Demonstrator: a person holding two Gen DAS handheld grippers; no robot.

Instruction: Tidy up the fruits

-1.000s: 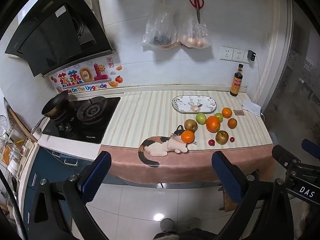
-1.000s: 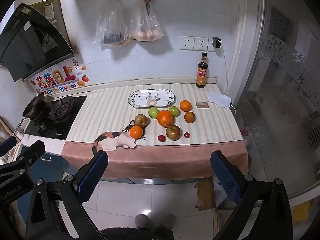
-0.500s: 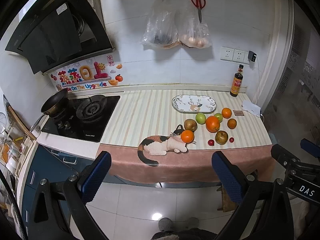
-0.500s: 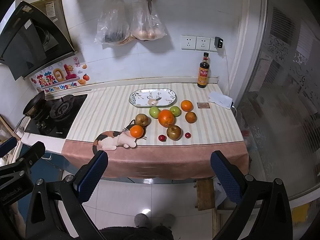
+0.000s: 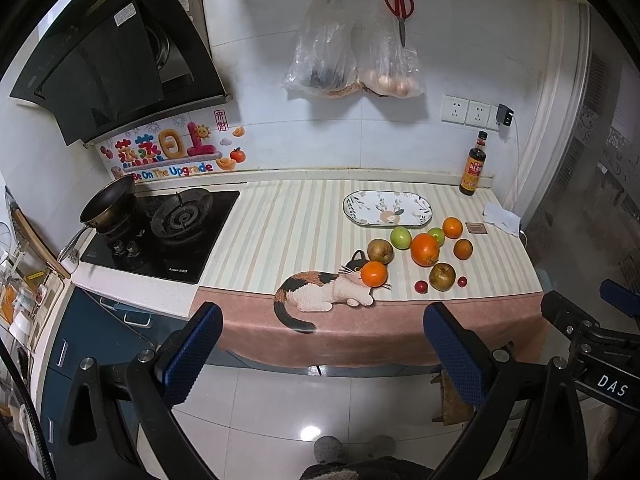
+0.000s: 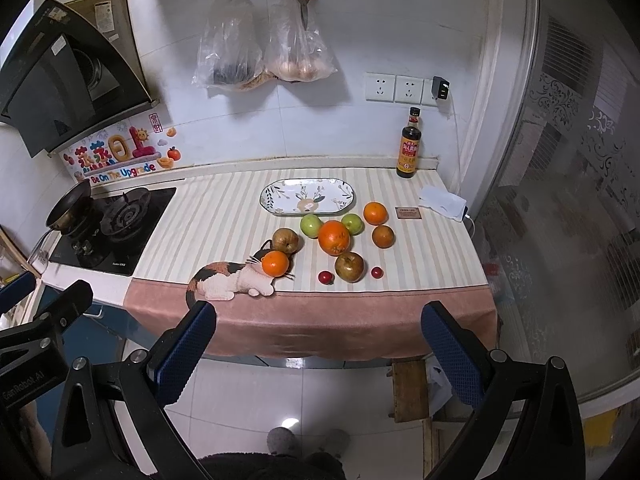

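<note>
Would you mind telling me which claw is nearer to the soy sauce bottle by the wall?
Right, narrowly. The right claw faces the counter's fruit end, with the soy sauce bottle up to its right. The left claw sits further left, toward the stove; both hang open, off the counter.

Cool, even overhead light in both views; sharp at centre, w/ strong fisheye bending and black vignette at the edges. Glare spot on the glossy floor tiles [image 5: 311, 431], soft shadows under the hanging bags [image 6: 264, 46] on the wall. Frosted glass door [image 6: 568, 184] at right reads hazy, low contrast.
</note>
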